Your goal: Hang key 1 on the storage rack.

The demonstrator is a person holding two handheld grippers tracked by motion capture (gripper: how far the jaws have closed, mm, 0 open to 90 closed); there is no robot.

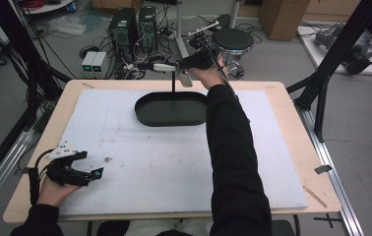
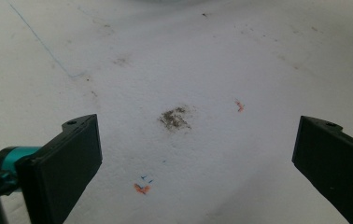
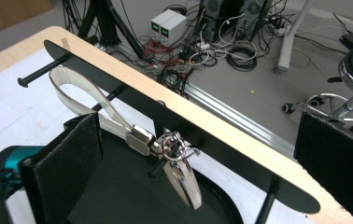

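tray (image 1: 150,114): black oval, long axis left-right, far centre of table, holds nothing | keychain strap (image 3: 101,105): hangs on rack (image 3: 221,151) pegs over tray, metal clip end lowest | right gripper (image 3: 198,154): jaws wide, empty, flanking strap | left gripper (image 1: 86,165): jaws wide, empty, near-left over mat (image 2: 174,60)

Bare mat (image 1: 164,162) before black tray (image 1: 171,109)

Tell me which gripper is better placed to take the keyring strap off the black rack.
Right. The right gripper is at the black rack, jaws open around the keyring strap. The left gripper rests at the table's near-left corner.
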